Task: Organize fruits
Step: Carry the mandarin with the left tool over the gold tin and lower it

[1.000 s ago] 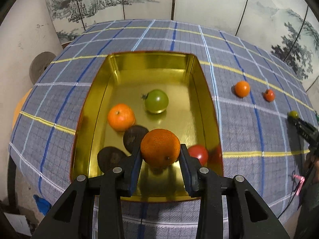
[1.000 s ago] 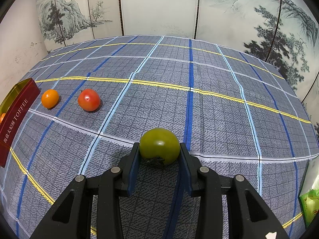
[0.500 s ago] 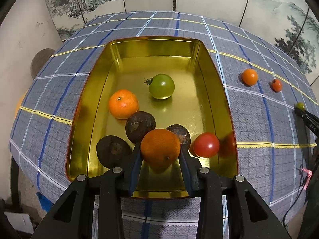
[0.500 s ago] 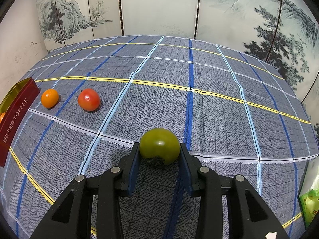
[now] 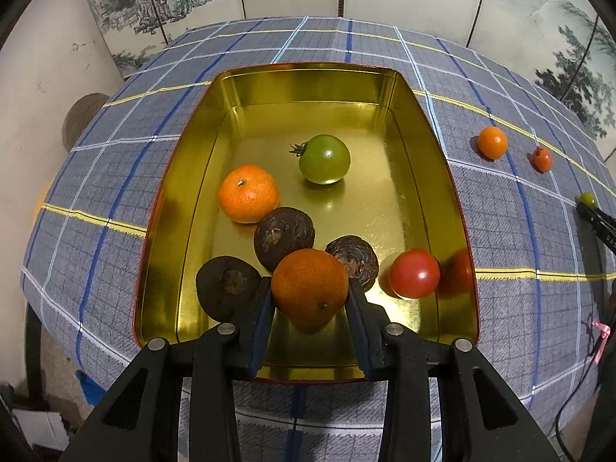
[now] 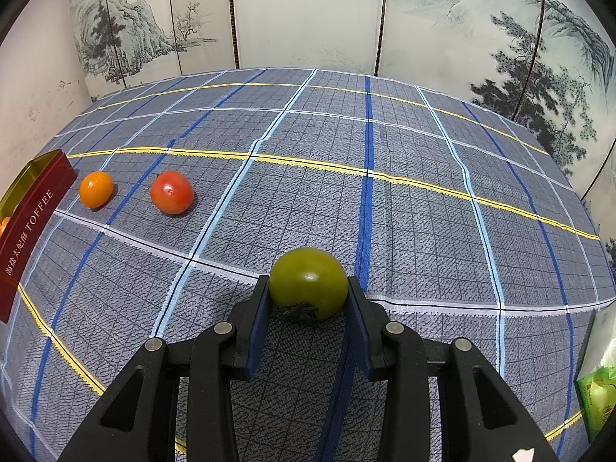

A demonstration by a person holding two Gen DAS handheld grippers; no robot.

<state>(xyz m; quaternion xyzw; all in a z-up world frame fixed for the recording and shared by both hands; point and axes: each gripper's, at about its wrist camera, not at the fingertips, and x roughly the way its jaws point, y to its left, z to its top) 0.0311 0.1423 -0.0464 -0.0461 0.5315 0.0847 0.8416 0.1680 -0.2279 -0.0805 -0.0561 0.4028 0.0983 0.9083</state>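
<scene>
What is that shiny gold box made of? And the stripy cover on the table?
The gold box looks like thin metal, probably tin: its polished inside mirrors the red tomato on its wall, and its corners are smoothly rounded. The table cover looks like woven cloth: matte, with a fine thread texture and plaid lines.

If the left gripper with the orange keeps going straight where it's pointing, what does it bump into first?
Probably the gold floor of the tin. The left gripper, shut on the orange, points steeply down into it. Two dark brown fruits lie close beyond the orange and might get nudged; depth is unclear.
</scene>
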